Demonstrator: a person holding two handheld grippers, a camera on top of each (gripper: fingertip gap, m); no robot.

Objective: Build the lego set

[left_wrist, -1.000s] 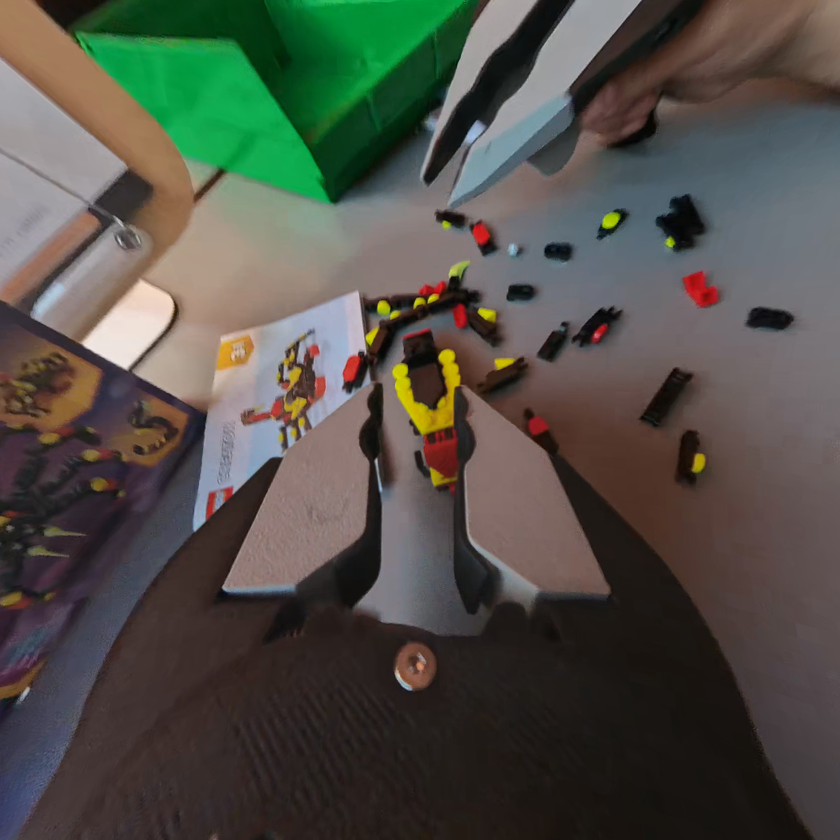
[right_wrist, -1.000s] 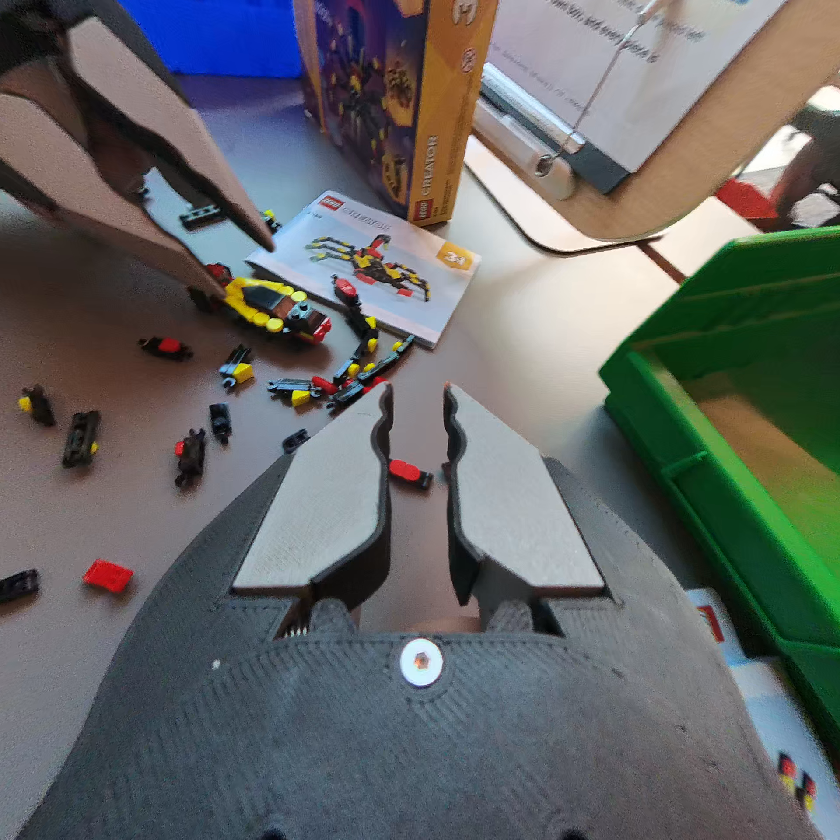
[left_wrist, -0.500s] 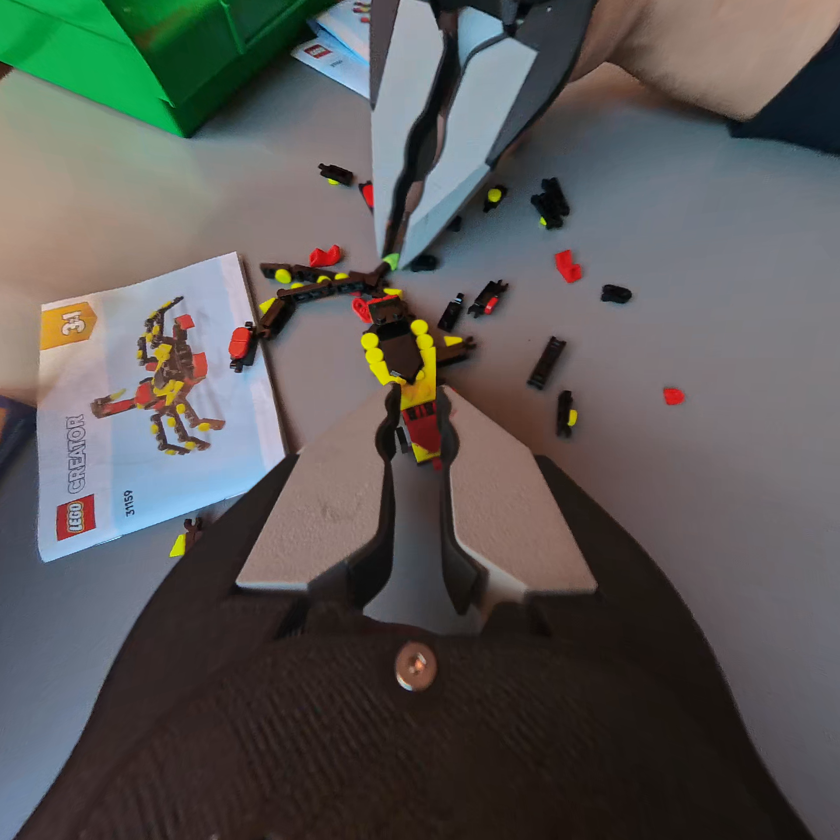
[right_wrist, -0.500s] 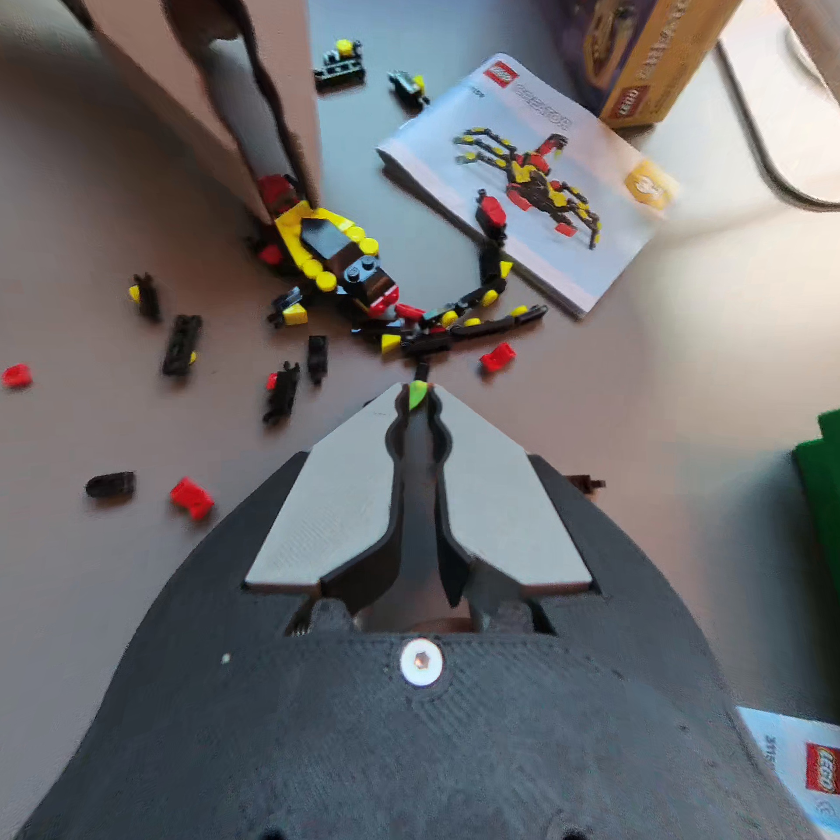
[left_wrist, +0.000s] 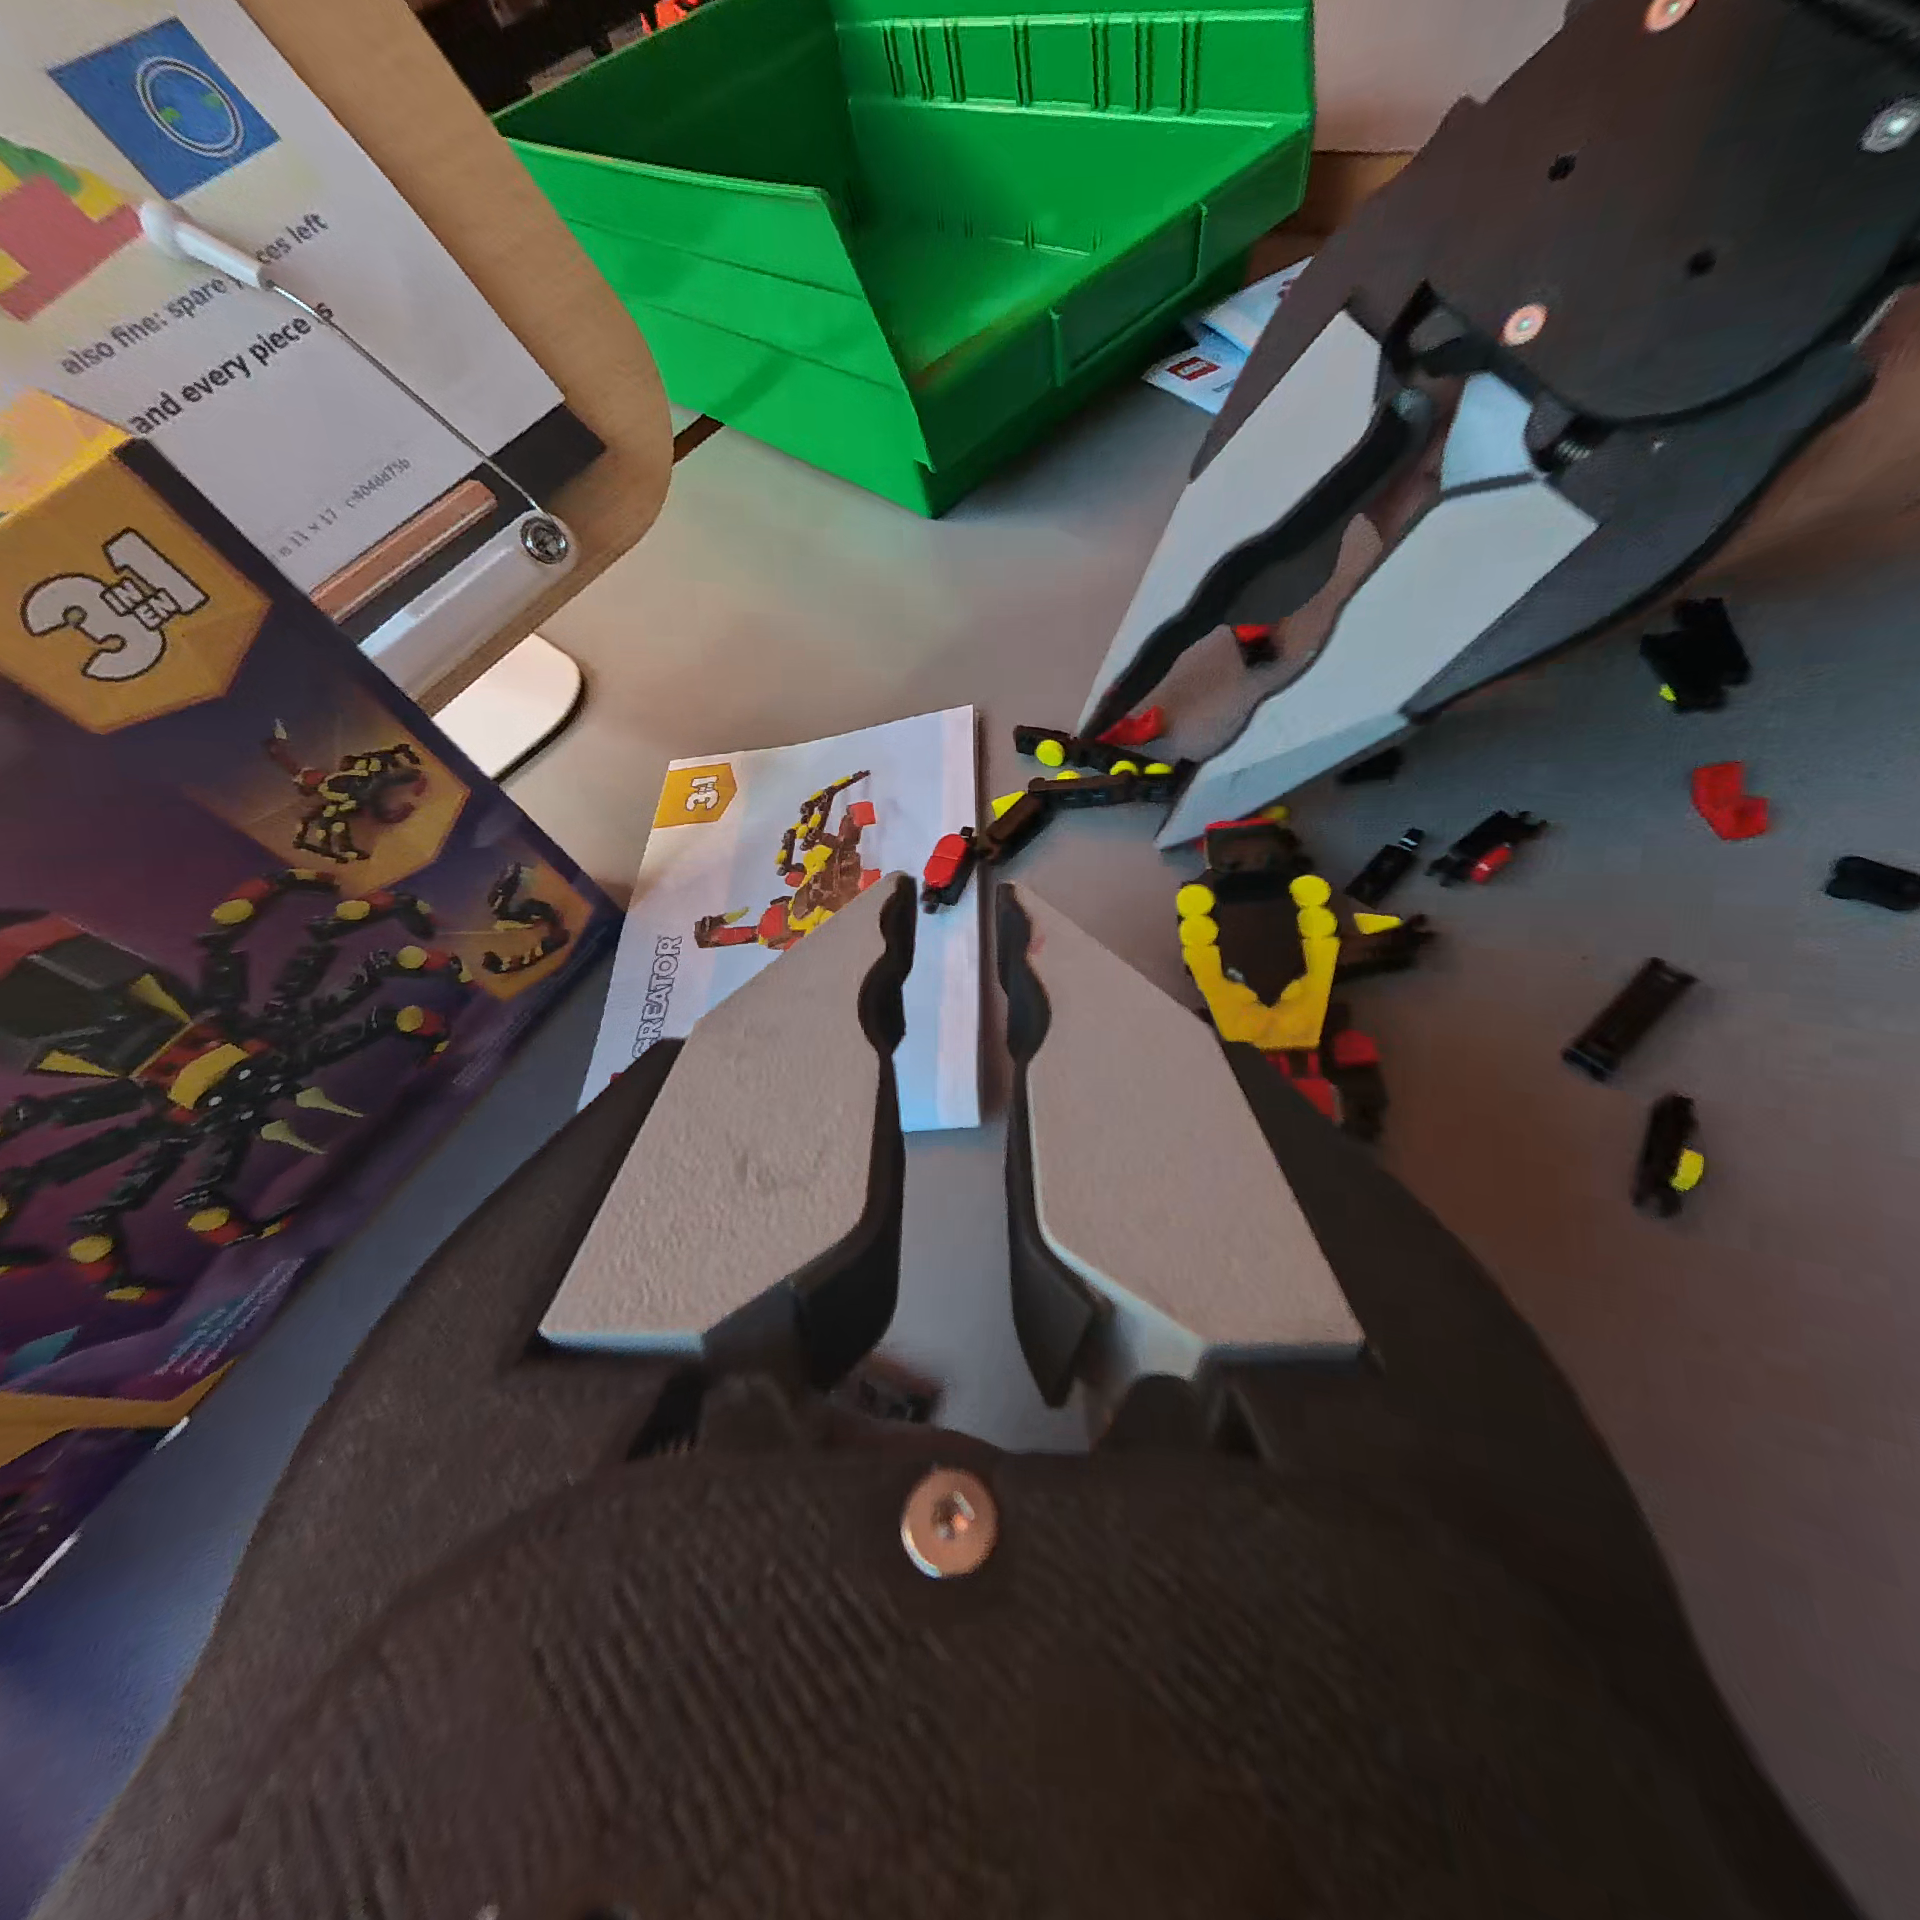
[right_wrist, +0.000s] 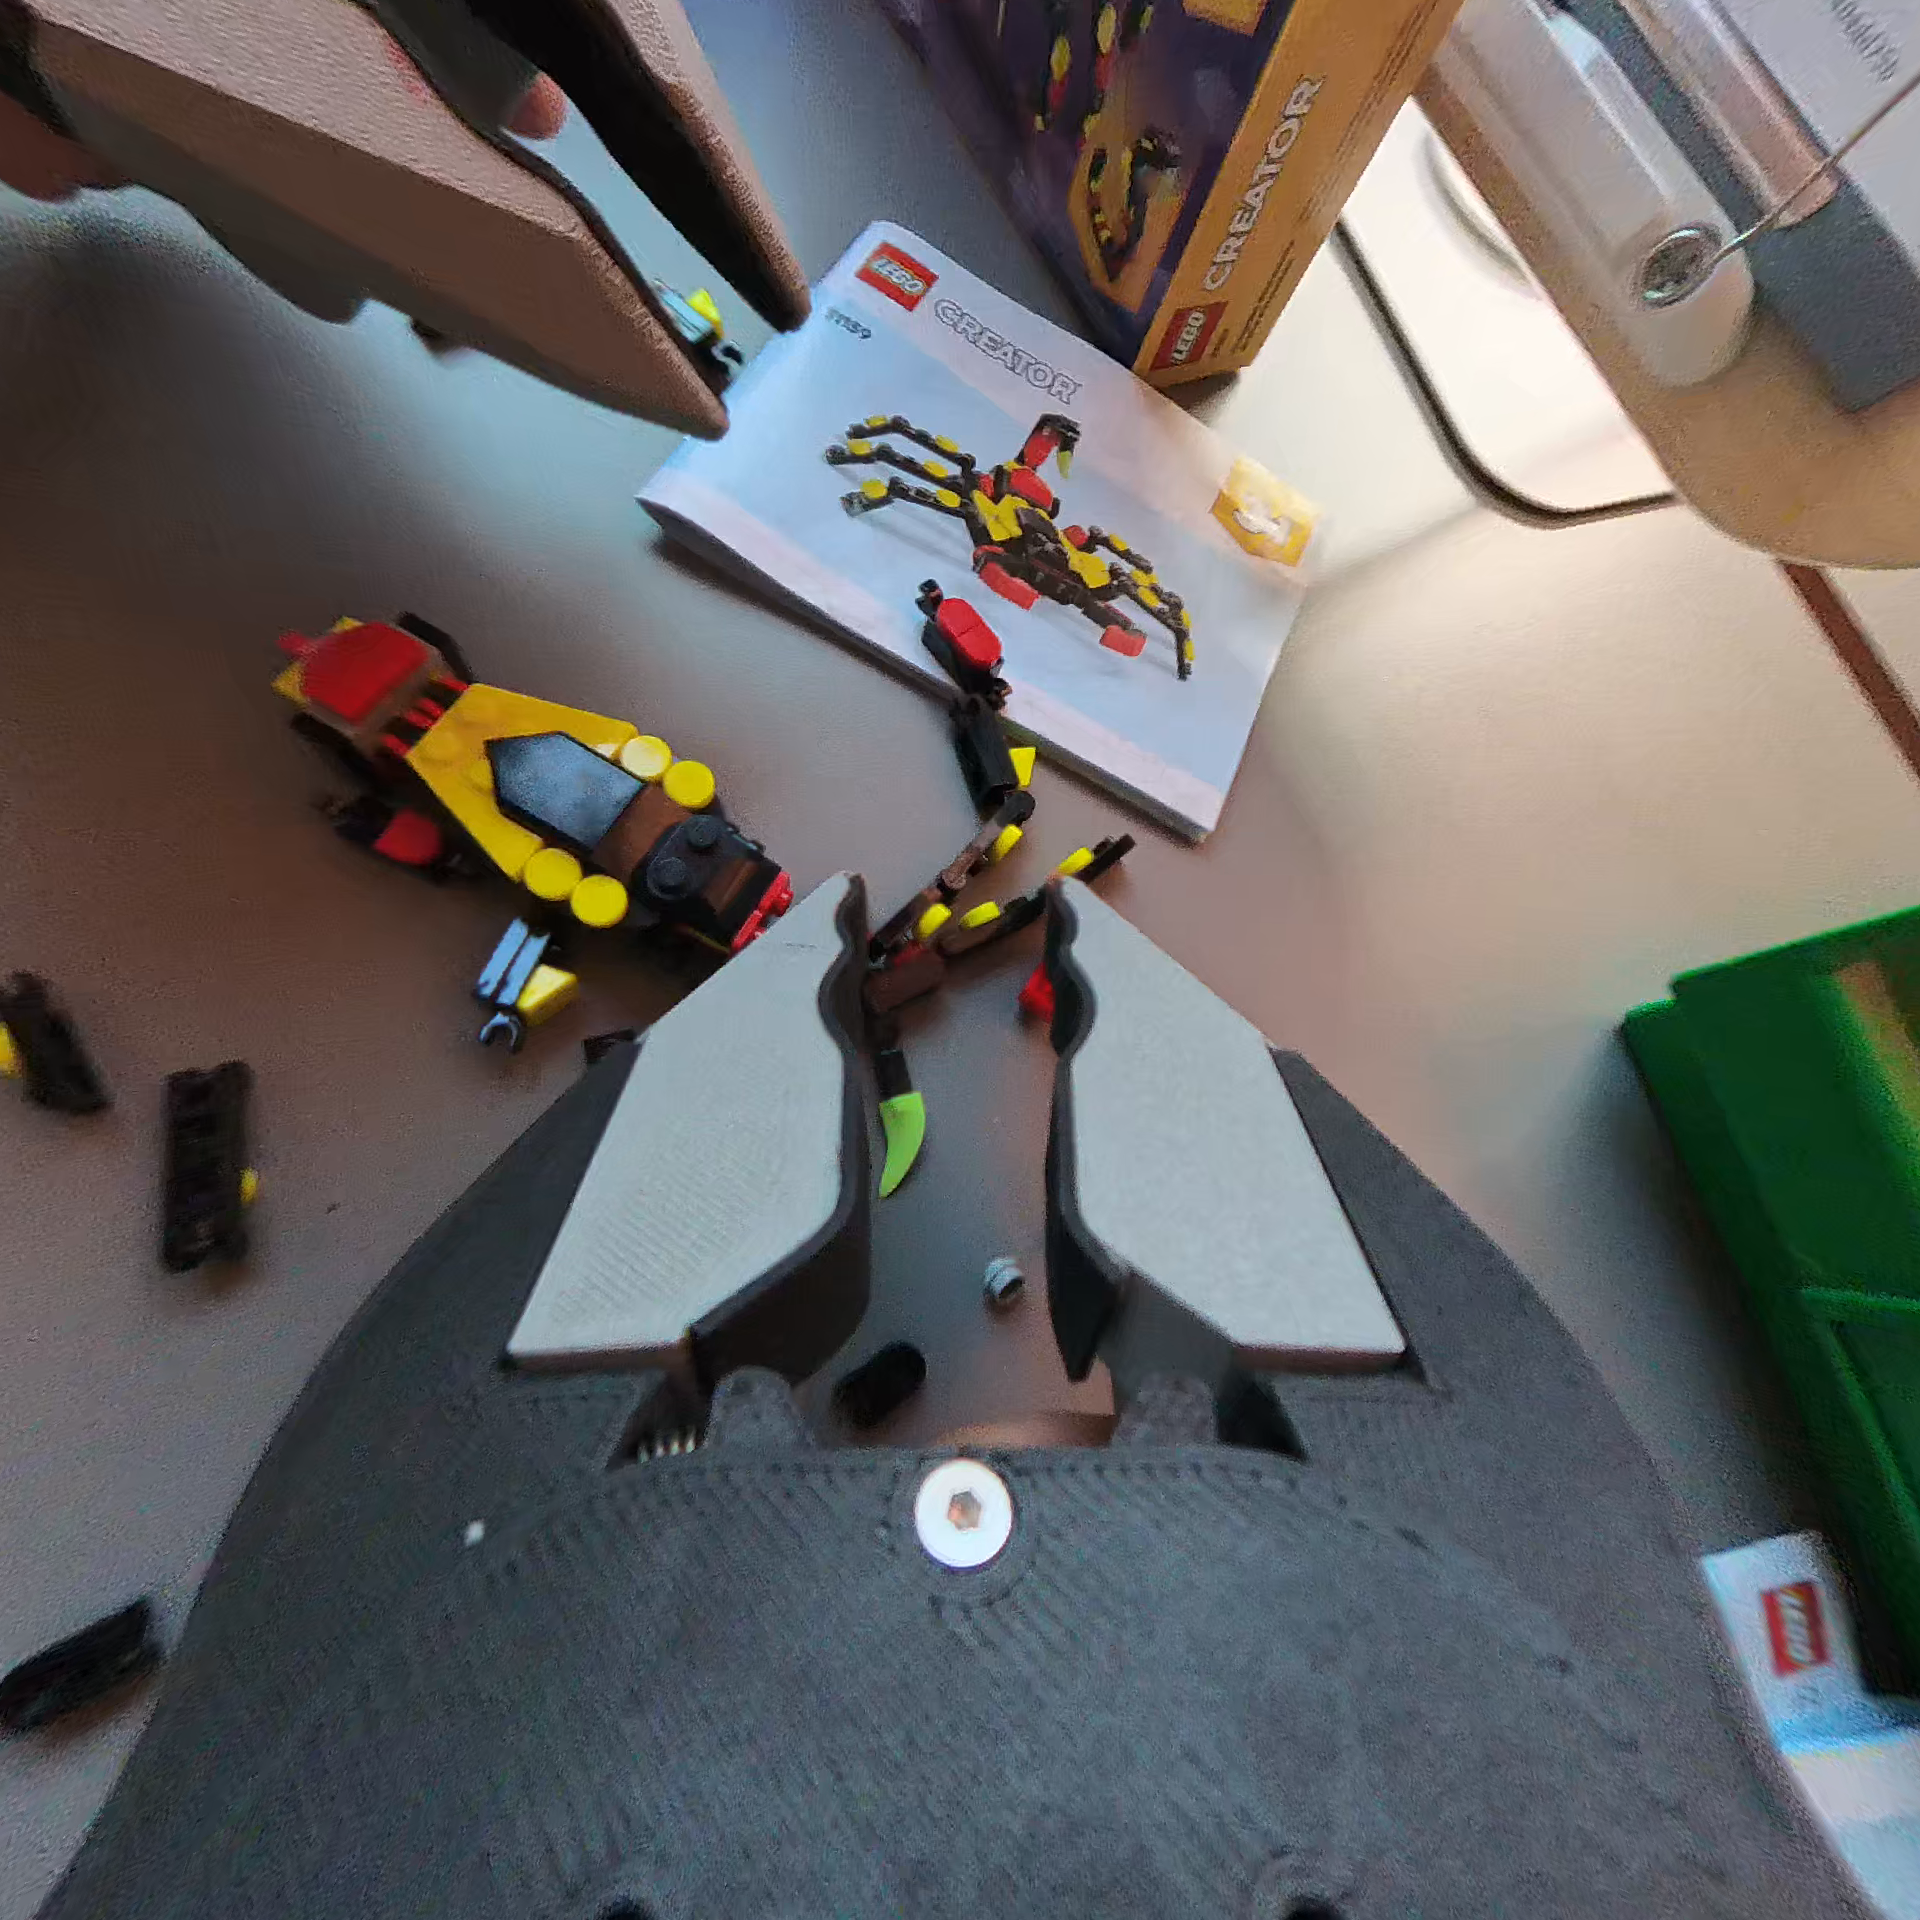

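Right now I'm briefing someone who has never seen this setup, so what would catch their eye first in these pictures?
Probably the yellow, black and red brick model lying on the grey table among scattered small pieces. Beside it lies an instruction booklet with the purple and yellow box standing behind it, and a bright green bin sits farther back. The right hand-held gripper stands open over a chain of black and yellow pieces.

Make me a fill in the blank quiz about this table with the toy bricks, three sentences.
1. The open storage bin on the table is coloured ____.
2. The curved lime-green claw piece lies between the fingers of the ____ gripper.
3. The left gripper holds ____.

Missing words: green; right; nothing
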